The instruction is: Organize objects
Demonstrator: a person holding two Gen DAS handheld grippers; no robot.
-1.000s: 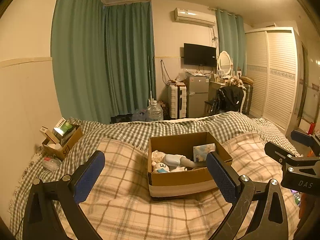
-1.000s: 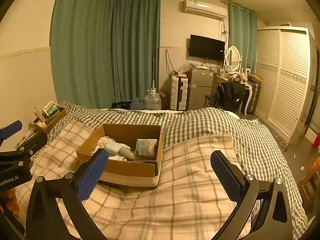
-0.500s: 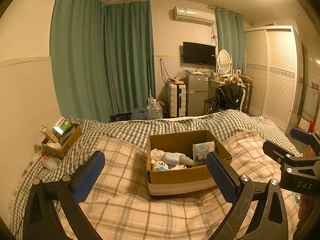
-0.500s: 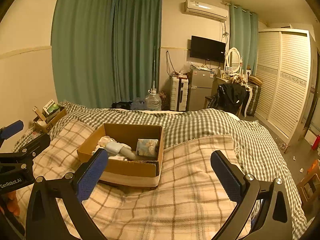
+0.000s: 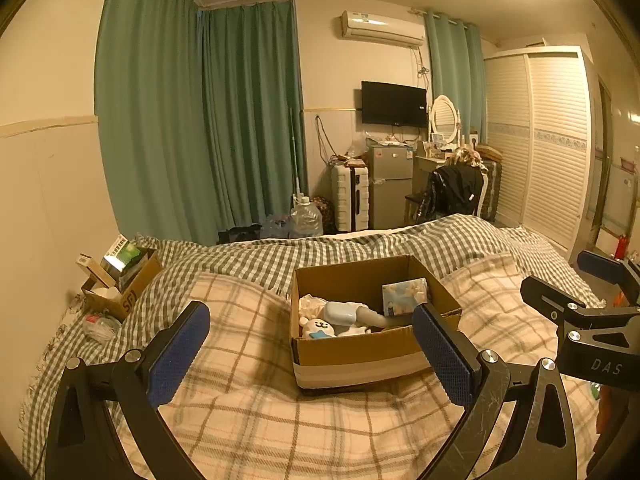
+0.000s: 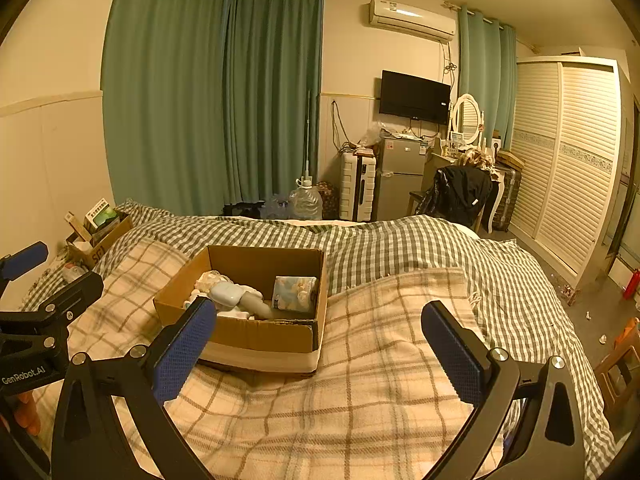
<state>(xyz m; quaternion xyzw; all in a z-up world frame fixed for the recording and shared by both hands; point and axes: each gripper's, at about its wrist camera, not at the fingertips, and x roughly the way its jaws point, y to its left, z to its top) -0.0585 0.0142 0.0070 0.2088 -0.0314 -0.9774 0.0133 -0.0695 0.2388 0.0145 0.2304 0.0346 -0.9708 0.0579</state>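
An open cardboard box (image 5: 360, 354) stands on the plaid blanket on the bed; it also shows in the right wrist view (image 6: 260, 336). Inside lie a pale blue and white device (image 5: 340, 314), a small white plush toy (image 5: 318, 328) and a tissue pack (image 5: 404, 298), which also shows in the right wrist view (image 6: 295, 293). My left gripper (image 5: 308, 356) is open and empty, held back from the box's near side. My right gripper (image 6: 320, 350) is open and empty, to the right of the box.
A smaller cardboard box (image 5: 120, 284) with packets sits at the bed's left edge by the wall. Beyond the bed are green curtains, a water jug (image 5: 306, 220), a suitcase (image 5: 352, 196), a fridge and a chair with a black jacket (image 5: 452, 192).
Both views have shifted only slightly; the box sits a little lower and nearer in the frames. Both grippers stay open and empty.
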